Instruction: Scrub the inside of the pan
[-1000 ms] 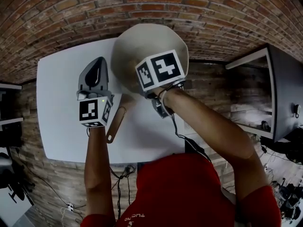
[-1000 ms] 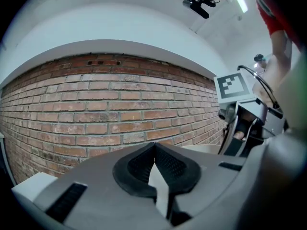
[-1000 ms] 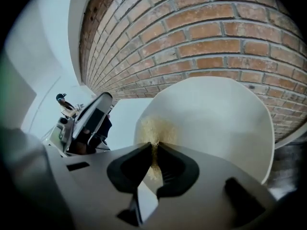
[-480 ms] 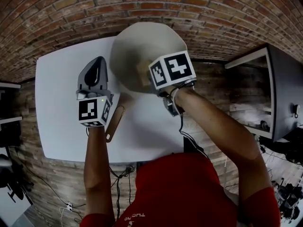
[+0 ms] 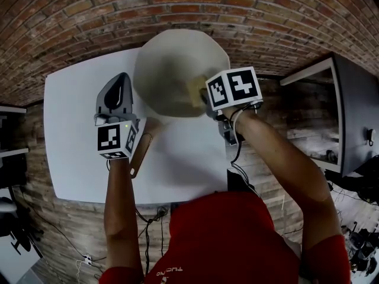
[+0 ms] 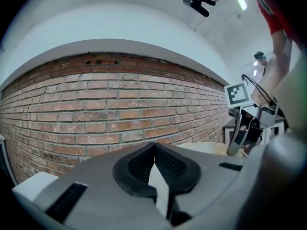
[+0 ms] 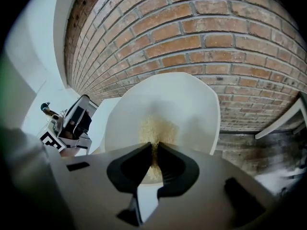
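A yellowish sponge (image 7: 154, 128) is pinched in the right tongs (image 7: 154, 146), pressed inside the pan (image 5: 169, 70) at upper middle of the frame. The left tongs (image 6: 154, 146) are closed on nothing, over the white counter (image 5: 71, 135).

A lab-like workroom: bare brick wall (image 5: 177, 5), one white surface (image 5: 77, 129), loose cables (image 5: 149, 220) over the floor (image 5: 65, 229), dark desk (image 5: 355, 117) alongside.

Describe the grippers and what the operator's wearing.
The left gripper and right gripper are grey with black ribbed pads. Each carries a white cube of black square markers. A black cable hangs off the right one. Red short-sleeved shirt.
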{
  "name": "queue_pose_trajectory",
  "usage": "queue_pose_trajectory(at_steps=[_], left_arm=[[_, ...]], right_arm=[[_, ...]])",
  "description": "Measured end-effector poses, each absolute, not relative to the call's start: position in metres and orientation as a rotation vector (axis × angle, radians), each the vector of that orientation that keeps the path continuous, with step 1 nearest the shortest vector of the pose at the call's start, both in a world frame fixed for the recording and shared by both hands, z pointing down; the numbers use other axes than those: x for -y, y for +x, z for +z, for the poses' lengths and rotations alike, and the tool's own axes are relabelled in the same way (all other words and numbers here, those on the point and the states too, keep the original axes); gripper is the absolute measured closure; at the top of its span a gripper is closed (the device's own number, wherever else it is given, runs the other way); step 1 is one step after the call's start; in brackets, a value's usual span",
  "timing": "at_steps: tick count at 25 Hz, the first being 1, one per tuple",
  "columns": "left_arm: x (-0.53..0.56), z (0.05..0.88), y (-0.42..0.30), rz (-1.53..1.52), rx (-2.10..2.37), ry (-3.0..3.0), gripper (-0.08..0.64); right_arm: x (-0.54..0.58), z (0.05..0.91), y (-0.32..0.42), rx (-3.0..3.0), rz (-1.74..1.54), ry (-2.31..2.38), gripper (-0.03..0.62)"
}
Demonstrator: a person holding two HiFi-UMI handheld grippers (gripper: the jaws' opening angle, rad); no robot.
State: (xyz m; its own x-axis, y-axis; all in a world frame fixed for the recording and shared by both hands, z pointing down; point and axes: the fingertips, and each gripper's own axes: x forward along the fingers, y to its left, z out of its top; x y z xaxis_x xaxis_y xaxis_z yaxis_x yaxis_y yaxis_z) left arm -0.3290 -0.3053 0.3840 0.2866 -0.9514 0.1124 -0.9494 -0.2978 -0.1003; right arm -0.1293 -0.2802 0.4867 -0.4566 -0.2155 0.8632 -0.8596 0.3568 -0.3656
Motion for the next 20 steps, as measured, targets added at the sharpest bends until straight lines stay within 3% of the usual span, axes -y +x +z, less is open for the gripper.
queue_pose_trajectory(at_steps=[9, 20], left_arm=[[0.296, 0.368, -0.319, -0.226, -1.85, -2.485, 0.546], [0.271, 0.318, -0.27, -0.084, -1.738, -2.547, 0.546]], right_arm=[[0.286, 0.45, -0.15, 2.216, 0.957, 0.947, 0.541], [0.275, 0.354, -0.158, 2.766, 0.314, 0.977, 0.541]])
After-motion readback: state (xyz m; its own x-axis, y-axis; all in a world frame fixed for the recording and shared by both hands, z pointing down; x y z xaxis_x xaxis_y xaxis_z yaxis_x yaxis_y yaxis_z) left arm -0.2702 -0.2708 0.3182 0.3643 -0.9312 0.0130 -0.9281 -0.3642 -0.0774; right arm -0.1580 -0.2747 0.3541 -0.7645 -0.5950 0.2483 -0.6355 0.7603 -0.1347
